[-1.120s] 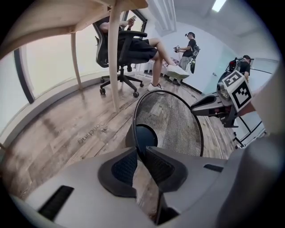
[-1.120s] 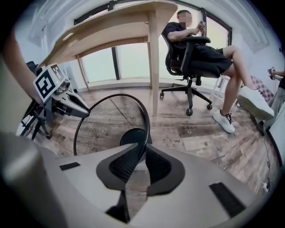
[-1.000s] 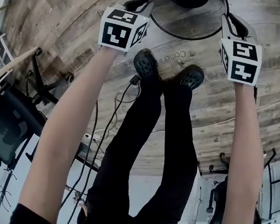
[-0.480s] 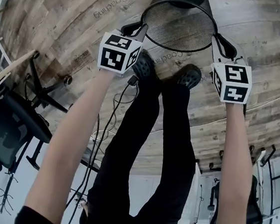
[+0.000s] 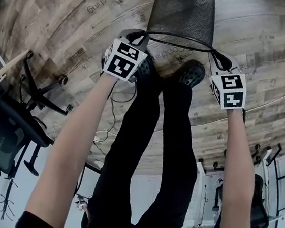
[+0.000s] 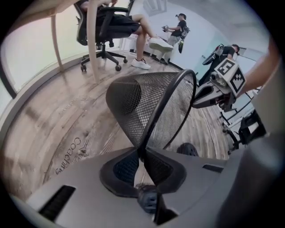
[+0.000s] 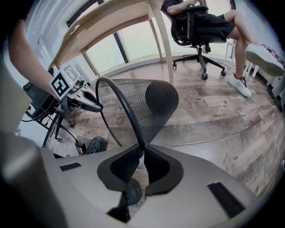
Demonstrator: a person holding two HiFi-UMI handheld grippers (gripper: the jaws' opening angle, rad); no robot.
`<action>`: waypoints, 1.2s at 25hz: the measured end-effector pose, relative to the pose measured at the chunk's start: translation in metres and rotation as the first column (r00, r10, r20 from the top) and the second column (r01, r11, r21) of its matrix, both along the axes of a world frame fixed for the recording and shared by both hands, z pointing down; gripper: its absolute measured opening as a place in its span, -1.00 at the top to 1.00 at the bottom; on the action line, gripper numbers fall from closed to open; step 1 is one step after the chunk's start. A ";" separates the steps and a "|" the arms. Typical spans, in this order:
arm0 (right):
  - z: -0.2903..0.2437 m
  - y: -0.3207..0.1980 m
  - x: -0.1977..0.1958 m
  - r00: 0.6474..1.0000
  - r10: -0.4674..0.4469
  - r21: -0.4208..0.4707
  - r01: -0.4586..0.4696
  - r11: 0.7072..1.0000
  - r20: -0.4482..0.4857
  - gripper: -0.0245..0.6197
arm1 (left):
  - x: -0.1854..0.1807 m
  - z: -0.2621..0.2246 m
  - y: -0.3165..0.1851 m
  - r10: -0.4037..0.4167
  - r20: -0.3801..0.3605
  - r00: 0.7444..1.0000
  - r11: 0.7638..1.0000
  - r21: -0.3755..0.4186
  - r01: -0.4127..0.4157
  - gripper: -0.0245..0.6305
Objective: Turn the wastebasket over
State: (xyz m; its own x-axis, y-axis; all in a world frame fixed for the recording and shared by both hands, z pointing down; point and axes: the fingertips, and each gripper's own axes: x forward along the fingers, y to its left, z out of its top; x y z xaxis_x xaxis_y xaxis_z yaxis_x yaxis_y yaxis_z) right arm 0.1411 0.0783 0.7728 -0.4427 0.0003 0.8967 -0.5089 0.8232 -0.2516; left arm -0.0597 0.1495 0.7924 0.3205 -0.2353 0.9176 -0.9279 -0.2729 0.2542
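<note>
Wastebasket [image 5: 182, 13] base partly out of view

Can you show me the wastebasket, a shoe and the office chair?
wastebasket [image 5: 182, 16], head view, mesh wall.
shoe [image 5: 192, 73], head view, top of toe.
office chair [image 5: 0, 131], head view, dark cushion.

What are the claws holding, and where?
The mesh wastebasket, by its rim: the left claw, jaws closing on it, on one side; the right claw clamped on the opposite side.

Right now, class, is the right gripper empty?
No, the right gripper is shut on the rim of the wastebasket.
</note>
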 end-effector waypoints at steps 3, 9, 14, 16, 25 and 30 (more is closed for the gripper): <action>0.025 0.017 0.010 1.000 -0.008 -0.015 0.008 1.000 -0.020 0.75 | 0.011 0.020 0.018 0.084 0.030 0.996 0.996 -0.017 -0.084 0.78; 0.059 0.049 0.022 0.999 0.001 -0.055 -0.004 0.998 -0.046 0.75 | 0.025 0.055 0.047 0.118 0.057 0.991 0.993 -0.019 -0.117 0.76; 0.073 0.054 0.025 0.997 0.026 -0.061 -0.030 0.998 -0.069 0.75 | 0.024 0.067 0.052 0.121 0.072 0.990 0.992 -0.035 -0.119 0.75; 0.068 0.054 0.027 0.990 0.126 -0.121 -0.134 0.984 -0.069 0.74 | 0.026 0.069 0.053 0.163 0.087 0.983 0.986 -0.048 -0.159 0.74; 0.000 0.033 0.012 0.864 0.503 -0.231 -0.484 0.844 0.026 0.00 | 0.035 0.067 0.049 0.195 0.120 0.974 0.981 -0.048 -0.190 0.73; -0.011 0.026 -0.024 0.851 0.525 -0.197 -0.512 0.836 0.018 -0.15 | 0.040 0.065 0.050 0.203 0.113 0.973 0.977 -0.083 -0.195 0.71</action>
